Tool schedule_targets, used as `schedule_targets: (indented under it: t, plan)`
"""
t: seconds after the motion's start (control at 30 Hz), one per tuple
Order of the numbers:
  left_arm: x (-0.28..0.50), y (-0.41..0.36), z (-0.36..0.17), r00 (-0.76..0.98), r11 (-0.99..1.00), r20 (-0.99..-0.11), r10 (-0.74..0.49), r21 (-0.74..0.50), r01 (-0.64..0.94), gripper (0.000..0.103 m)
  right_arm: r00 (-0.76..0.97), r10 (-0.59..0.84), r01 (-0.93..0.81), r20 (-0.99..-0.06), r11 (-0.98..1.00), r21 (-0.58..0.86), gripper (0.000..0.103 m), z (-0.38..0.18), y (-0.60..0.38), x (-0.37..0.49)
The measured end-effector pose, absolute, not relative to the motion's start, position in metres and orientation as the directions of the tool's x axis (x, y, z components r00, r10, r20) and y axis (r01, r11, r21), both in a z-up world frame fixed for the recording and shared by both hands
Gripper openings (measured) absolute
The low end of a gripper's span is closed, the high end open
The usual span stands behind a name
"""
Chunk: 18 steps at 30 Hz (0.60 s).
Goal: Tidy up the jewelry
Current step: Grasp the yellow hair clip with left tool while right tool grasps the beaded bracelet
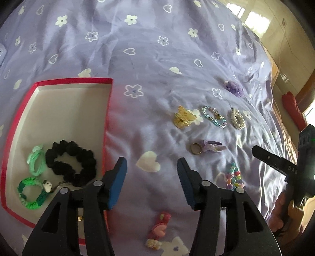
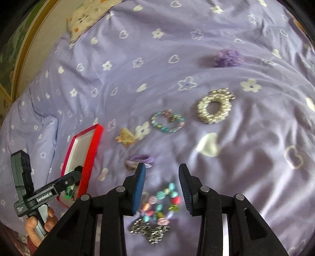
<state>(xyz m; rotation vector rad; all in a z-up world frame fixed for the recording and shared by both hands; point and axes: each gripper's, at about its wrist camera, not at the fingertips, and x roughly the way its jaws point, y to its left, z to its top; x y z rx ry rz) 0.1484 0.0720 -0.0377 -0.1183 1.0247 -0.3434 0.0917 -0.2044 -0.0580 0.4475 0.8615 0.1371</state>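
A red-rimmed box [image 1: 107, 110] lies on the bed and holds a black scrunchie [image 1: 70, 163], a mint hair tie [image 1: 36, 162] and a green braided band [image 1: 29, 193]. My left gripper [image 1: 151, 169] is open and empty, just right of the box. Loose on the sheet are a gold claw clip [image 1: 184, 118], a blue bead bracelet [image 1: 213, 116], a pearl ring piece [image 1: 237, 119], a gold ring [image 1: 195, 148] and a purple clip [image 1: 213, 147]. My right gripper [image 2: 162, 177] is open above a colourful bead bracelet [image 2: 163, 202] and a silver piece [image 2: 149, 230].
A purple pompom [image 1: 234, 88] lies farther back. A pink clip [image 1: 160, 226] and a small cream charm [image 1: 152, 243] lie near the left gripper. The bed's right edge [image 1: 275, 65] drops to a wooden floor. A patterned pillow [image 2: 88, 17] lies at the back.
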Motion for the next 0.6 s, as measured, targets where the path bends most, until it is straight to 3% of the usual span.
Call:
schedule_targets:
  t: [0.27,0.6]
  plan:
    - [0.168,0.043,-0.043,0.451,0.935,-0.825,-0.339,-0.243,0.259,0.053,0.656,0.285,0.067,-0.698,0.900,0.430,0.038,-0.058,-0.216,0.105]
    - [0.220,0.000,-0.055,0.418,0.921,-0.835,-0.359,-0.243,0.306,0.066,0.615,0.285,-0.021,-0.735,0.938,0.346,0.038,-0.065,-0.205,0.175]
